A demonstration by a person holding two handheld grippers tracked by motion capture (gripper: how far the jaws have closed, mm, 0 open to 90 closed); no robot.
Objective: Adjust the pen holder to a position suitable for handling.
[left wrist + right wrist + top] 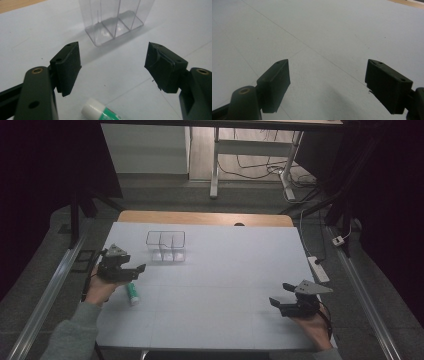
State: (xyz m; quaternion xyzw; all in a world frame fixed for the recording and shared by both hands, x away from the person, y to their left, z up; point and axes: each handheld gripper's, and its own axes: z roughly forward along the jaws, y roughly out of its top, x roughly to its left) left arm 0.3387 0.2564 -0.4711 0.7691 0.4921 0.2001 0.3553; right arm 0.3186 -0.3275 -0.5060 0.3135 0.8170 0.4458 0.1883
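A clear plastic box (166, 247) with inner dividers stands on the white table, towards the back left; the left gripper view has the box (116, 21) just ahead of the jaws. A white tube with a green label (132, 293) lies flat near the left hand. My left gripper (131, 262) hovers over the tube (100, 111), open with nothing between its jaws, which stand wide apart (112, 66). My right gripper (281, 294) is open at the front right, jaws spread above bare table (327, 85).
The white table sheet (225, 270) lies on a wooden top whose edge (200, 217) shows at the back. A power strip (318, 268) and cables lie on the floor to the right. Metal rails (50, 295) run along both sides.
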